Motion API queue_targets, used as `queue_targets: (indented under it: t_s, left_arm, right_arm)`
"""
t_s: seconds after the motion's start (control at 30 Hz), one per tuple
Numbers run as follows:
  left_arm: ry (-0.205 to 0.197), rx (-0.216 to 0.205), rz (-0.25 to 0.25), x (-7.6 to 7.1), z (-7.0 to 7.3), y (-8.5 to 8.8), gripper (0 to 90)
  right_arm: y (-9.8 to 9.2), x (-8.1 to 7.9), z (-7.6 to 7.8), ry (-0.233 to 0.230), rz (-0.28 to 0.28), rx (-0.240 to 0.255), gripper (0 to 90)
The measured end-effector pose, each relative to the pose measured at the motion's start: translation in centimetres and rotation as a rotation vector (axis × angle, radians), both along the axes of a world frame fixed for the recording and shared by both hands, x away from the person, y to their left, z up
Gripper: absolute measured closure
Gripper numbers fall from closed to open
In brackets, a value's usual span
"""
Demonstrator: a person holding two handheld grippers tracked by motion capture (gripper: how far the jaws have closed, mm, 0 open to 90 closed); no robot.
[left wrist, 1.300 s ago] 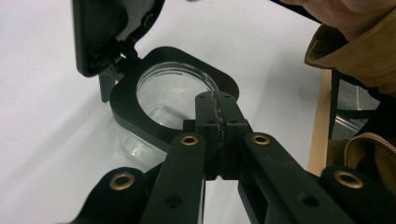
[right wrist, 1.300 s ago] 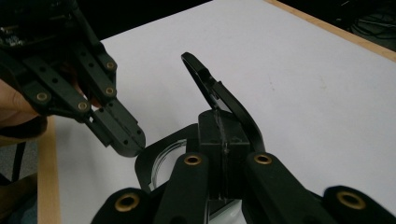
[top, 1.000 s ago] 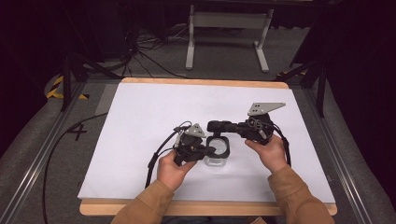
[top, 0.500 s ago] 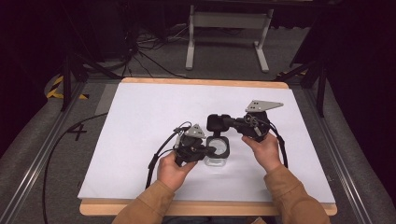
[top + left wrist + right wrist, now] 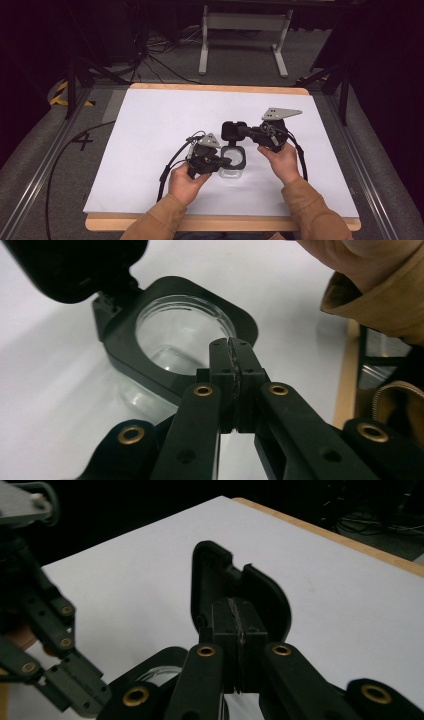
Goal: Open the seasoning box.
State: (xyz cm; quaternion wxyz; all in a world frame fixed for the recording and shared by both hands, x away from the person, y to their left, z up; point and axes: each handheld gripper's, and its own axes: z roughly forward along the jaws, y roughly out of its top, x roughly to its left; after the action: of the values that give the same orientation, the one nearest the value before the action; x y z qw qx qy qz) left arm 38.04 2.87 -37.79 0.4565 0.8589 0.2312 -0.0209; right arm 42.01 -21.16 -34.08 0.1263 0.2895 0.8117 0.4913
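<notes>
- High view: a clear container (image 5: 233, 161) with a black collar stands upright near the middle of the white worktop (image 5: 150, 130), its mouth facing up. Its black hinged lid (image 5: 231, 131) is swung back and stands raised on the far side. The left tool (image 5: 224, 162) sits at the near-left rim, the right tool (image 5: 239, 132) at the lid.
- Left gripper view: the left tool (image 5: 233, 347) has its jaws pressed together on the black collar (image 5: 150, 380), pinning the container. The round mouth is open, and the inside looks empty.
- Right gripper view: the right tool (image 5: 235, 607) is pinched shut on the lid's (image 5: 210, 580) edge. The lid stands nearly on edge, its long side roughly vertical.
- Judgement: opening is mostly done; what is left seems to be laying the lid fully back and letting go.
</notes>
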Motion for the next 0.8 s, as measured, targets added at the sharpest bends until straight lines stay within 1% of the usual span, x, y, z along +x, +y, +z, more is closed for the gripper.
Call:
queue_targets:
  t_s: [0.03, 0.1, 0.17, 0.2, 0.23, 0.27, 0.3, 0.33, 0.4, 0.43, 0.47, 0.5, 0.53, 0.57, 0.63, 0.7, 0.8]
  left_arm:
    - [0.000, 0.000, 0.000, 0.0, 0.0, 0.0, 89.4]
    - [-0.012, -0.002, -0.006, 0.0, 0.7, 0.5, 88.0]
    - [-0.045, 0.004, 0.011, -0.2, 1.4, 1.0, 85.2]
    - [-0.066, 0.019, 0.026, -0.2, 1.8, 1.4, 84.4]
    - [-0.077, 0.028, 0.029, -0.2, 2.0, 1.7, 82.9]
    - [-0.095, 0.025, 0.047, -0.2, 2.4, 2.2, 81.4]
    - [-0.100, 0.022, 0.061, -0.2, 2.6, 2.6, 80.4]
    - [-0.107, 0.022, 0.075, -0.1, 2.8, 3.0, 79.4]
    - [-0.132, 0.044, 0.108, 0.0, 3.2, 3.8, 76.8]
    - [-0.145, 0.051, 0.124, 0.0, 3.4, 4.2, 75.6]
    - [-0.154, 0.055, 0.130, 0.1, 3.5, 4.6, 73.9]
    - [-0.156, 0.060, 0.130, 0.2, 3.6, 5.0, 72.0]
    - [-0.163, 0.051, 0.138, 0.4, 3.6, 5.4, 70.2]
    - [-0.169, 0.053, 0.142, 0.6, 3.6, 5.9, 68.3]
    - [-0.166, 0.053, 0.158, 1.0, 3.4, 6.8, 66.3]
    - [-0.154, 0.052, 0.187, 1.4, 3.2, 7.7, 63.0]
    - [-0.157, 0.076, 0.232, 2.2, 2.9, 9.1, 59.6]
  right_arm:
    - [0.0, 0.0, 0.0, 0.000, 0.000, 0.000, 89.8]
    - [-0.3, -0.5, 0.4, -0.011, 0.014, -0.013, 89.6]
    - [-1.0, -1.1, 1.1, -0.034, 0.021, -0.004, 89.2]
    - [-1.3, -1.3, 1.3, -0.040, 0.020, -0.002, 88.4]
    - [-1.7, -1.6, 1.6, -0.056, 0.018, -0.004, 85.7]
    - [-2.0, -1.8, 1.7, -0.065, 0.014, -0.006, 84.2]
    - [-2.5, -2.0, 1.9, -0.076, 0.006, -0.007, 82.7]
    - [-3.0, -2.1, 2.0, -0.077, -0.001, -0.007, 82.0]
    - [-4.0, -2.1, 2.1, -0.076, -0.026, -0.004, 79.0]
    - [-4.6, -2.1, 2.1, -0.073, -0.041, 0.006, 77.1]
    - [-5.2, -2.0, 2.1, -0.065, -0.051, 0.018, 75.3]
    - [-5.7, -2.0, 2.0, -0.064, -0.062, 0.029, 72.6]
    - [-6.2, -1.9, 1.9, -0.064, -0.073, 0.033, 71.0]
    - [-6.7, -1.8, 1.9, -0.058, -0.087, 0.035, 70.4]
    - [-7.5, -1.7, 1.7, -0.059, -0.110, 0.035, 66.6]
    - [-8.3, -1.5, 1.6, -0.065, -0.136, 0.033, 63.9]
    - [-9.3, -1.2, 1.3, -0.063, -0.163, 0.030, 59.6]
